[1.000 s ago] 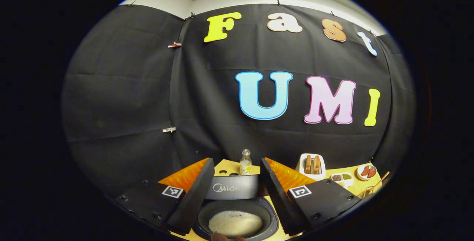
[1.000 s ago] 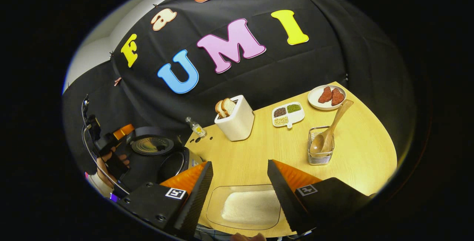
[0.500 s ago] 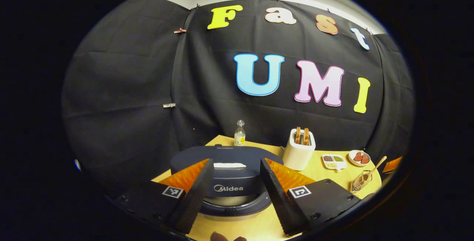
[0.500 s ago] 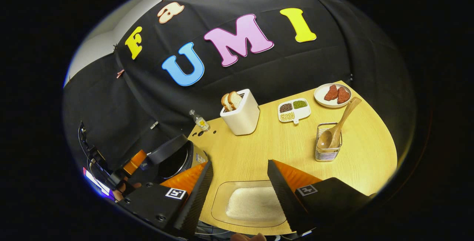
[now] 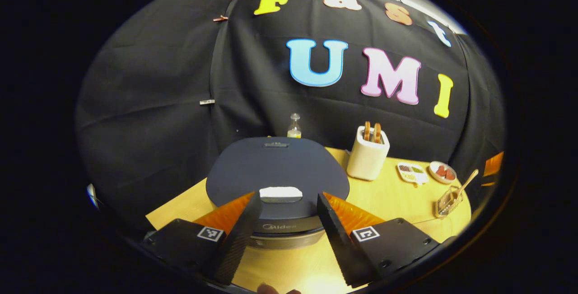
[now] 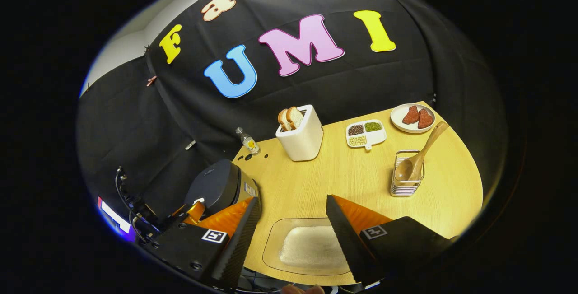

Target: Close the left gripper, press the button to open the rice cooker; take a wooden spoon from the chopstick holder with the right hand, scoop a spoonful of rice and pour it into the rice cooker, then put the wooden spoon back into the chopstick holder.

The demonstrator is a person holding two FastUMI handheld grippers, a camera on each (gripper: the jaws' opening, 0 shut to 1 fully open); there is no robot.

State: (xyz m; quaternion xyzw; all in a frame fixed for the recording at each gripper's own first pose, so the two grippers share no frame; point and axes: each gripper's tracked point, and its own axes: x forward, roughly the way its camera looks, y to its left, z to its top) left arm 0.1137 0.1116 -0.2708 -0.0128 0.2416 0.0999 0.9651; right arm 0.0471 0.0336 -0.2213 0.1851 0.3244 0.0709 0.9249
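Note:
The dark rice cooker [image 5: 277,172] stands in front of me with its lid down and its white button [image 5: 281,193] at the front edge. My left gripper [image 5: 287,198] is open, one finger on each side of the button, holding nothing. In the right gripper view the cooker [image 6: 216,185] sits at the table's left end. My right gripper [image 6: 292,199] is open above a clear tray of rice [image 6: 311,246]. The wooden spoon [image 6: 420,154] leans bowl-down in the wire chopstick holder [image 6: 406,185], to the right of that gripper.
On the wooden table [image 6: 352,181] stand a white toaster with bread slices [image 6: 301,136], a small bottle [image 6: 248,141], a divided dish of beans [image 6: 365,132] and a plate of red pieces [image 6: 413,117]. The black cloth wall runs behind them.
The cooker's lid has come down from open, with rice showing inside the pot, to fully shut. My left gripper has drawn back from it. The right gripper has barely moved.

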